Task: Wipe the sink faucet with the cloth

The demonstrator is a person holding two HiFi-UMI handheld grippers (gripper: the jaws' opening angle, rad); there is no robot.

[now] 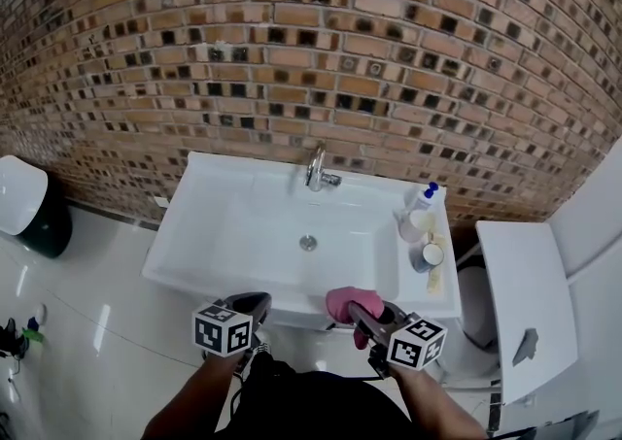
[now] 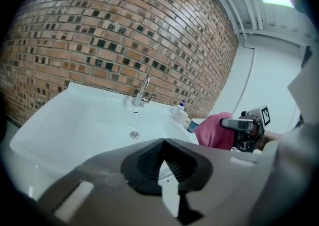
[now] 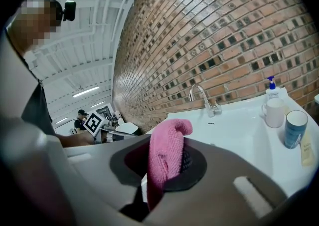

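Left gripper (image 2: 164,142): jaws together, nothing between them, positioned over the near edge of the white sink (image 2: 75,120). The faucet (image 2: 141,92) stands at the sink's far rim against the brick wall (image 2: 99,35), with the drain (image 2: 134,134) nearer. To the right, the right gripper (image 2: 230,123) holds a pink cloth (image 2: 214,131).

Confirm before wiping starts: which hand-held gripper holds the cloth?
The right hand-held gripper: its jaws are shut on the pink cloth. The left hand-held gripper is shut on nothing.
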